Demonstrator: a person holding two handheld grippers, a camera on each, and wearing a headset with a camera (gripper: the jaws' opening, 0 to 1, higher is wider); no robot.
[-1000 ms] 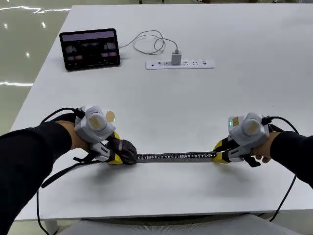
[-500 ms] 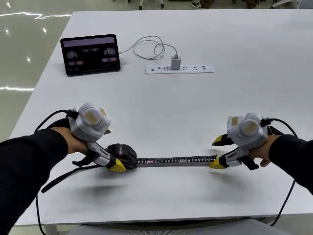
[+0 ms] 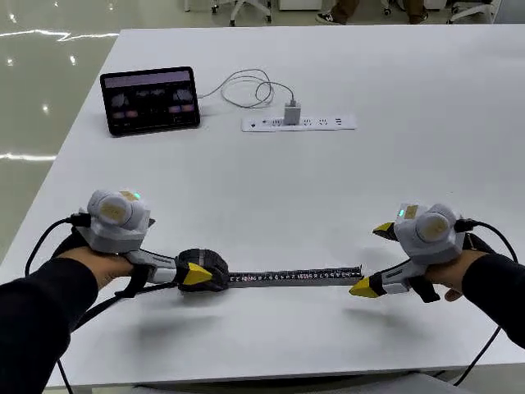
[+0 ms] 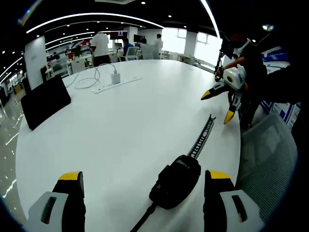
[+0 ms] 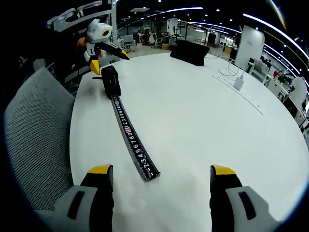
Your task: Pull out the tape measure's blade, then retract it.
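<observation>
Tape measure (image 3: 203,270), black case, blade (image 3: 295,276) extended

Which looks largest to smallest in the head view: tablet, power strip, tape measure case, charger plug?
1. tablet
2. power strip and tape measure case: the strip is longer, the case bulkier and nearer the camera, so unranked
3. charger plug, smallest

The bench (image 3: 328,189) is smooth, white, faintly sheened. The tape measure (image 3: 205,269) has a matt black case that looks like plastic; its blade (image 3: 295,276) is a thin dark printed strip. The chair (image 5: 34,130) is grey woven mesh. The floor (image 3: 33,82) is glossy.
</observation>
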